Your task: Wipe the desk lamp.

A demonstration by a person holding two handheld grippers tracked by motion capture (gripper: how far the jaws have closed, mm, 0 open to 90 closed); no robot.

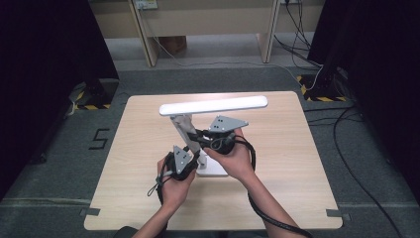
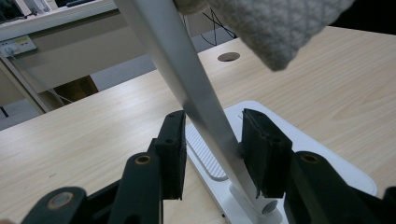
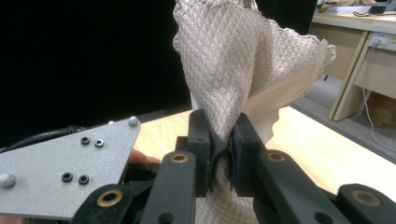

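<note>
Two hand-held grippers work on one desk lamp: we steady its stem and wipe it with a cloth.

Our left hand-held gripper (image 2: pixel 212 154) straddles the lamp stem (image 2: pixel 187 79) low down, one jaw touching it, the other a little apart, so the grasp looks loose, not clenched. Our right hand-held gripper (image 3: pixel 219 149) is clamped on a quilted cloth (image 3: pixel 233 70), which rises beyond its jaws and hangs above the left one, against the stem. Farther out, the lamp base (image 2: pixel 327 158) sits on the table (image 1: pixel 277 163). We judge the wipe goes best with the left jaws closed firmly first, then the cloth drawn along the stem in slow strokes, so the lamp does not tip.
</note>
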